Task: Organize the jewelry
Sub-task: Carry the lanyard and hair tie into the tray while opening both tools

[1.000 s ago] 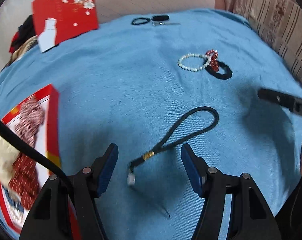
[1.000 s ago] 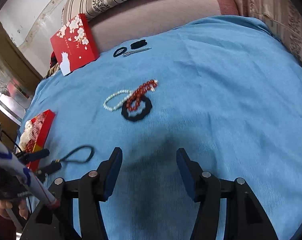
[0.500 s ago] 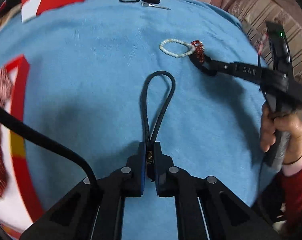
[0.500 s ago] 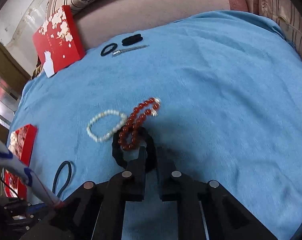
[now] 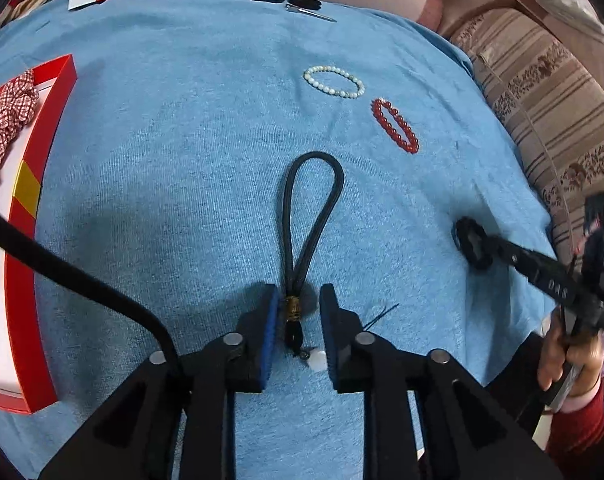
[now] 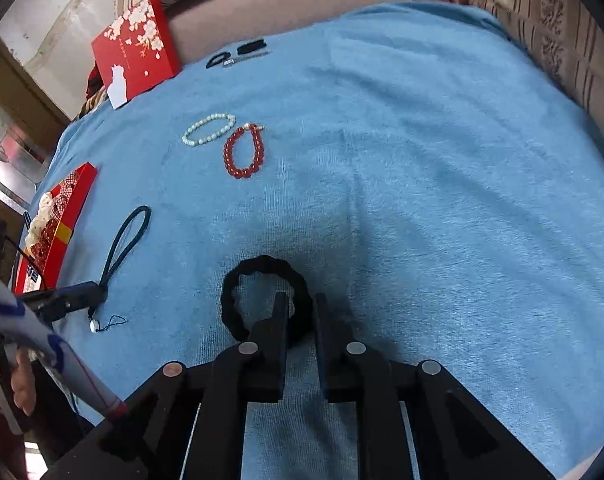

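A black cord lanyard (image 5: 311, 216) is seen lying on a blue blanket (image 5: 182, 160), its long axis running straight away from the left gripper (image 5: 298, 312), loop end far, gold-bound neck and small white charm (image 5: 317, 360) near. The neck is flanked by the blue pads (image 5: 270, 320), which are parting; a gap is visible on each side, so the cord is between the jaws but not pressed. Toward the blanket's right edge, a black braided hair tie (image 6: 266, 300) is straddled by the right gripper (image 6: 300, 312), one finger inside the ring and one outside. Those jaws are also easing apart, narrowly; whether the band is nipped cannot be told.

Further toward the blanket's far edge, a white bead bracelet (image 5: 333, 82) and a red bead bracelet (image 5: 395, 126) are laid just beside each other, nearer the right hand's side. An open red box (image 5: 42, 200), holding checked fabric pieces, sits at the left edge, nearest the left gripper. A red lid with blossoms (image 6: 136, 50) and a few small black items (image 5: 286, 0) are placed along the far edge.

Any carry to the box is judged to fall to the left hand, the lanyard's neck being already aligned between its pads.
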Motion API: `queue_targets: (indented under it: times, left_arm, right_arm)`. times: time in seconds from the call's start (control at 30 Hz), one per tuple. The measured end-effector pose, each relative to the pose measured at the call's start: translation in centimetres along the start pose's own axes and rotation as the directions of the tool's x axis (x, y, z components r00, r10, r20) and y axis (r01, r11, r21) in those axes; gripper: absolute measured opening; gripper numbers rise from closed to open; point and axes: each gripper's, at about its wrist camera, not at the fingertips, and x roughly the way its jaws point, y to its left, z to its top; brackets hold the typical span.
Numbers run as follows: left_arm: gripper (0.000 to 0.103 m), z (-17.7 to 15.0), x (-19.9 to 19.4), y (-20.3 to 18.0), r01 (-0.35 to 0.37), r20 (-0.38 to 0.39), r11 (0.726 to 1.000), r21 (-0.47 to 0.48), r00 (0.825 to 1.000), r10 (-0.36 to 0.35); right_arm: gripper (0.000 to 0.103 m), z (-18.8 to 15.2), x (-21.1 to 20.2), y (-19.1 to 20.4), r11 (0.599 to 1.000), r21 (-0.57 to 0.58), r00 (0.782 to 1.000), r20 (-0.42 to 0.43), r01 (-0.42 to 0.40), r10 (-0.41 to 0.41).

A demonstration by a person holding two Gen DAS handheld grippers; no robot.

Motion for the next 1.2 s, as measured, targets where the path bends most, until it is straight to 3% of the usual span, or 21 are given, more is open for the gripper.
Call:
queue_targets:
  times: [0.1, 0.2, 0.27, 0.3, 0.33, 0.37, 0.4, 0.47, 0.6, 0.77, 1.0, 1.2]
  left_arm:
    - [0.038, 0.5, 0.4, -0.5, 0.001, 0.008, 1.0, -0.003, 1.0, -0.001]
    - [0.052, 0.3, 0.8, -1.5, -0.014, 0.023, 1.0, 0.009, 1.0, 0.014]
    - [0.053, 0.2, 1.3, -2.6, -0.044, 0.044, 0.998, 0.035, 0.998, 0.043]
    - [0.051, 0.0, 1.4, -3.1, -0.072, 0.054, 0.996, 0.053, 0.996, 0.069]
    - [0.044, -0.2, 1.4, -3.2, -0.092, 0.062, 0.993, 0.067, 0.994, 0.088]
    - [0.018, -0.3, 1.4, -3.5, -0.128, 0.073, 0.988, 0.087, 0.99, 0.122]
    - [0.006, -0.4, 1.3, -3.5, -0.143, 0.075, 0.985, 0.095, 0.988, 0.136]
    - [0.006, -0.4, 0.4, -2.8, -0.109, 0.074, 0.992, 0.063, 0.992, 0.104]
    - [0.006, -0.9, -3.3, -1.7, -0.085, 0.145, 0.996, 0.016, 0.986, 0.082]
    - [0.006, -2.6, -10.1, 1.1, -0.034, 0.254, 0.997, -0.07, 0.966, 0.05]
    - [0.006, -5.5, -16.8, 8.1, -0.133, 0.339, 0.963, -0.233, 0.917, 0.208]
    - [0.006, -7.3, -17.7, 15.8, -0.154, 0.305, 0.899, -0.41, 0.906, 0.295]
  right_arm:
    - [0.036, 0.3, 0.2, 0.6, 1.0, -0.011, 1.0, 0.022, 0.002, -0.001]
    - [0.038, 0.2, 1.1, 1.6, 0.998, -0.05, 0.999, 0.029, 0.044, -0.043]
    - [0.038, 0.0, 1.3, 2.0, 0.995, -0.074, 0.996, 0.048, 0.072, -0.069]
    - [0.035, -0.2, 1.4, 2.3, 0.992, -0.088, 0.995, 0.055, 0.087, -0.082]
    - [0.021, -0.3, 1.4, 2.4, 0.991, -0.096, 0.994, 0.064, 0.097, -0.091]
    - [0.013, -0.4, 1.5, 2.5, 0.989, -0.103, 0.993, 0.067, 0.103, -0.097]
    - [0.011, -0.3, 1.5, 2.5, 0.991, -0.099, 0.994, 0.065, 0.094, -0.088]
    - [0.009, -0.1, 1.4, 2.3, 0.995, -0.074, 0.996, 0.065, 0.067, -0.062]
    - [0.008, 0.4, -0.6, 3.1, 0.999, -0.05, 0.994, 0.106, 0.019, -0.014]
    - [0.008, 0.9, -3.5, 6.6, 0.994, -0.101, 0.987, 0.154, -0.038, 0.053]
    - [0.008, 1.7, -5.1, 14.3, 0.965, -0.209, 0.971, 0.145, -0.158, 0.19]
    - [0.008, 2.1, -3.9, 23.8, 0.902, -0.32, 0.943, 0.064, -0.29, 0.326]
